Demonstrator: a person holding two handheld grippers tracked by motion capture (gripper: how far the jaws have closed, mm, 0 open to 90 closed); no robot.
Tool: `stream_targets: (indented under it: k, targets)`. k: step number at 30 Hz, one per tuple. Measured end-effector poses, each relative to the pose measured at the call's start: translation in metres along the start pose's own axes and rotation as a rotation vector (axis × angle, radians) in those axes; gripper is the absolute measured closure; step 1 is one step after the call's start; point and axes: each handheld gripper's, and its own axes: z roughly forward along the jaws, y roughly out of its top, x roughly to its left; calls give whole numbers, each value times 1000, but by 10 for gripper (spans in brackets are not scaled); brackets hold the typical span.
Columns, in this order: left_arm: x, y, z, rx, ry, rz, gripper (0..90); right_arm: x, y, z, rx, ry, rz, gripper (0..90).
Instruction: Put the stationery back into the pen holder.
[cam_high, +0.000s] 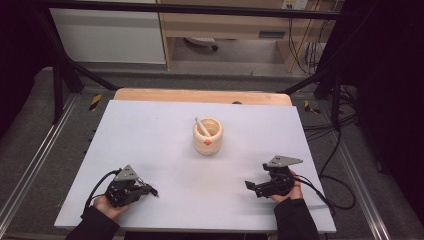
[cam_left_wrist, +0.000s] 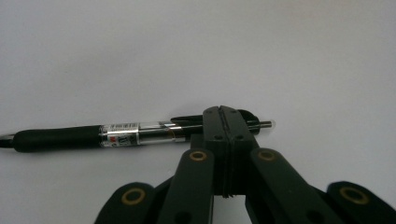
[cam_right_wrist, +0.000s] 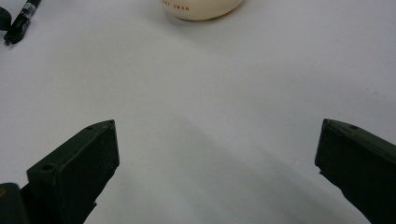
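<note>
Left gripper (cam_left_wrist: 225, 122) is clamped on the black click pen with clear barrel (cam_left_wrist: 116, 134), pinching near its clicker end, so most of the length cantilevers sideways. Risk: the pen pivots or slips when lifted, or its tip drags on the white tabletop (cam_high: 165, 150). Pen sits low at the near-left of the table, close to the front edge; a drop there could roll off. Right gripper (cam_high: 251, 185) is spread wide, holding nothing. Cream ceramic cup (cam_high: 207, 135) stands mid-table, well apart, with open surface between.
</note>
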Motion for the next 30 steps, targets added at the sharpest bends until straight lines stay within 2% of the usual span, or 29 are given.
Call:
stream_targets:
  k: [15, 30]
  targets:
    - [1, 9, 12, -34, 23, -24, 893, 0, 0, 1, 6, -3, 4, 4]
    - [2, 16, 22, -53, 49, -9, 893, -2, 0, 1, 6, -4, 4, 4]
